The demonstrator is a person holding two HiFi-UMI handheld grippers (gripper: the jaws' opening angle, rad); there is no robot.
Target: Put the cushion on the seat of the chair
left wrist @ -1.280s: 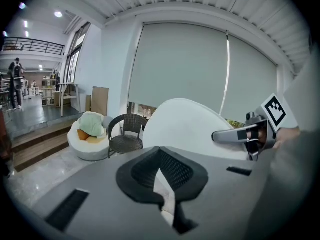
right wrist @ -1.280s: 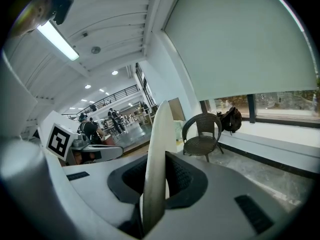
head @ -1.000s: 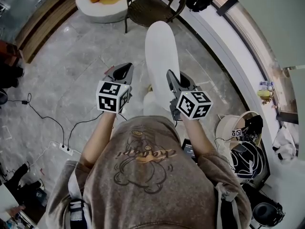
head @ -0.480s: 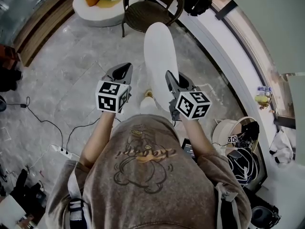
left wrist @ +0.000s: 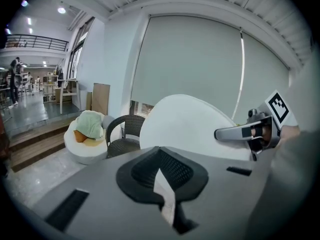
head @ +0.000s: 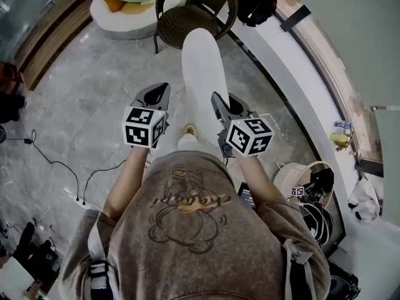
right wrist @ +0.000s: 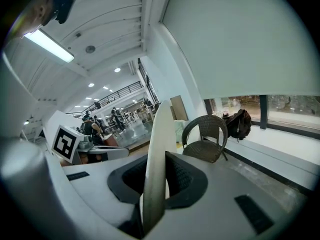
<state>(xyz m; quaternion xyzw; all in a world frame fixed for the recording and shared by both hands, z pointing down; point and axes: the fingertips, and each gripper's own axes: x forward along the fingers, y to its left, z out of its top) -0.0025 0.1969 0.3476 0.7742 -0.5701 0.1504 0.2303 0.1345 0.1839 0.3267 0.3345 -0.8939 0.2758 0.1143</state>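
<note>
A long white cushion (head: 203, 74) hangs edge-up in front of me, and my right gripper (head: 217, 100) is shut on its near end. In the right gripper view the cushion (right wrist: 157, 154) runs straight up between the jaws of the right gripper (right wrist: 152, 199). My left gripper (head: 164, 87) is held to the cushion's left, apart from it, jaws together with nothing in them. The left gripper view shows the cushion (left wrist: 190, 124) broadside. A dark wicker chair (head: 190, 11) stands ahead with a bare seat; it also shows as the chair (left wrist: 122, 134) and the chair (right wrist: 205, 139).
A white round pouf (head: 125, 8) with green and orange pillows sits left of the chair. A black backpack (head: 253, 2) rests on the white ledge (head: 281, 74) at the right. Cables and a power strip (head: 78, 199) lie on the floor at the left; a basket (head: 300, 180) stands at the right.
The person has walked forward: chair, pouf and backpack have come nearer in the head view. Both grippers keep their pose, the right still gripping the cushion.
</note>
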